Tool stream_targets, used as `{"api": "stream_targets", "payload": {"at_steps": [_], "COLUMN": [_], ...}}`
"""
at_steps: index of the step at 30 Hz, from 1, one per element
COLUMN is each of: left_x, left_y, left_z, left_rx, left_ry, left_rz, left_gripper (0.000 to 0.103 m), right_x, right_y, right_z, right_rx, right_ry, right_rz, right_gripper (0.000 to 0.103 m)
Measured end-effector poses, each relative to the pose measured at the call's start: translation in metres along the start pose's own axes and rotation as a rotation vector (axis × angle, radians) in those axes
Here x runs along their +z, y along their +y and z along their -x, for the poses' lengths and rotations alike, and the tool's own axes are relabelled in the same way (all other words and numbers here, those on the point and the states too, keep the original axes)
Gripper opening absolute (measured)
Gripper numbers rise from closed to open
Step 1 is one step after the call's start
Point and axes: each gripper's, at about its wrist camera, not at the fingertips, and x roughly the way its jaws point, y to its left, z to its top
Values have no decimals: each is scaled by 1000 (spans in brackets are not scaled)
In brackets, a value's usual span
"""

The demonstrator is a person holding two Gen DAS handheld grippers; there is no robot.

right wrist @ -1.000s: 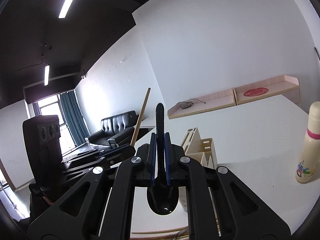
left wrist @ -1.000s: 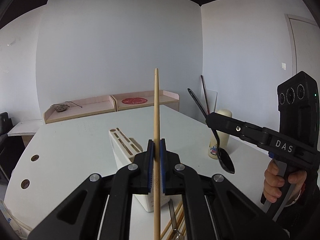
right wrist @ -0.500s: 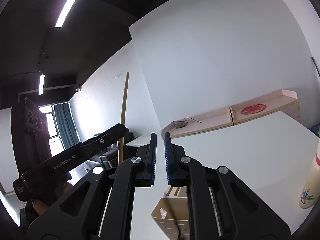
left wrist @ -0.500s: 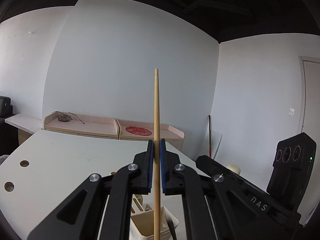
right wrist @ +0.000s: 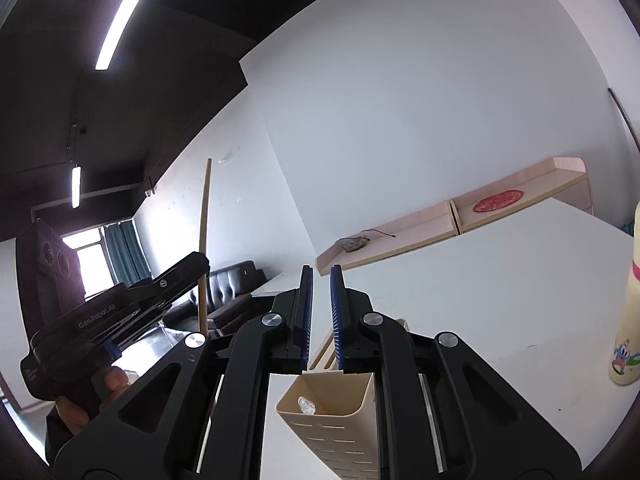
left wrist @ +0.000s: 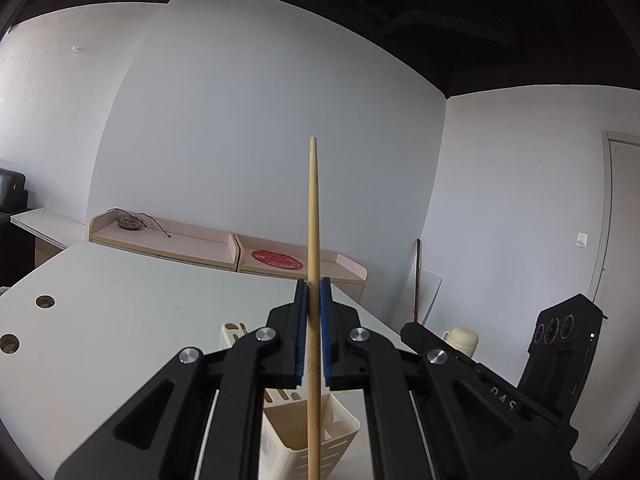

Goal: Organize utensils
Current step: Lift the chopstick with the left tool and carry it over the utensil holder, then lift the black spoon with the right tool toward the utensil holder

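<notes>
Having let its black spoon go, the right hand-held gripper (right wrist: 321,312) hangs narrowly parted above the utensil holder (right wrist: 332,412), while the left hand-held gripper (left wrist: 313,332) clamps the chopstick (left wrist: 313,240) upright over it, next to drop.

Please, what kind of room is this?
Probably an office or lab room, not a kitchen: a large white table with cable holes, a black leather sofa by the window, and ceiling strip lights.

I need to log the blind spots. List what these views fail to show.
- Chopstick lower end: left wrist view, cut by the bottom edge, over the holder.
- Holder contents: right wrist view, only a blurred glint; bottom hidden.
- Bottle: right edge crops it.
</notes>
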Motion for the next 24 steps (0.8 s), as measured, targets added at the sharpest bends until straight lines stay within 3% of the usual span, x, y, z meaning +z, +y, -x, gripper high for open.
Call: {"api": "stream_targets", "payload": {"at_steps": [9,12,19,24], "left_x": [-2,1,-10,-22], "left_y": [-18,-16,-22,-21], "left_z": [27,30,48,60], "left_rx": [-9,-15,-23,-31], "left_ry": [-8,-5,20,67], "left_rz": [-73,-74,-82,-63], "left_gripper": [6,6,6,6], "right_x": [-7,-14,-53,-93], "right_y": [25,35,40,34], "right_z": [22,39,70,97], "right_rx": [-30,-63,-190,-244], "right_ry": [112,169,407,568], "right_rz": [112,159,258,262], "right_gripper": [11,21,25,25]}}
